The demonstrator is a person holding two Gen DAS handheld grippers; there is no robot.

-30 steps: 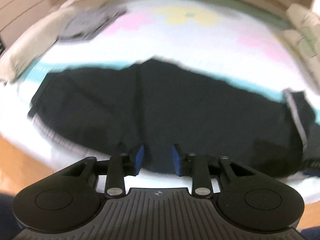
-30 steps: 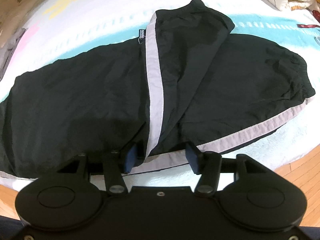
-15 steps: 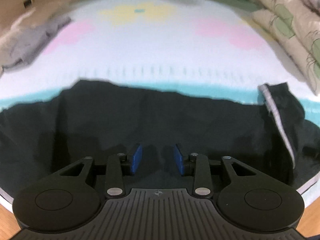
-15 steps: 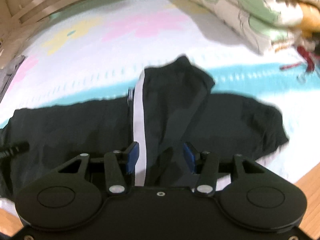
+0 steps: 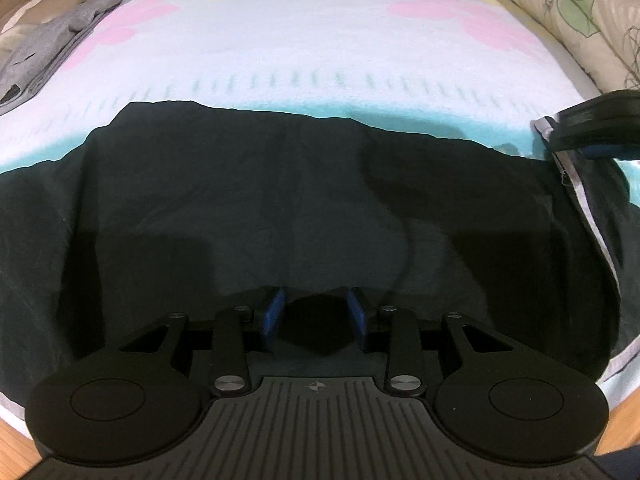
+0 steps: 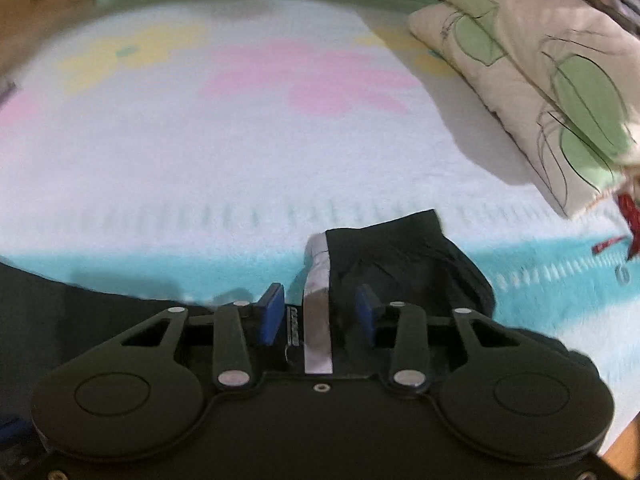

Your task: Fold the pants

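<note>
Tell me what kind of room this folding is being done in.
Most likely a bedroom. The pants lie spread on a bed with a flower-print blanket, leaf-print pillows are stacked along its right side, and folded grey clothes sit at the left.

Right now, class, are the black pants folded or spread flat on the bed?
Partly folded. The pants lie mostly spread across the bed, but one striped leg end is doubled back over them.

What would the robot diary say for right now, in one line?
step: reaching for fold | left claw: open, low over black nylon pants | right claw: open, astride grey side stripe | flowery bedspread underneath
</note>
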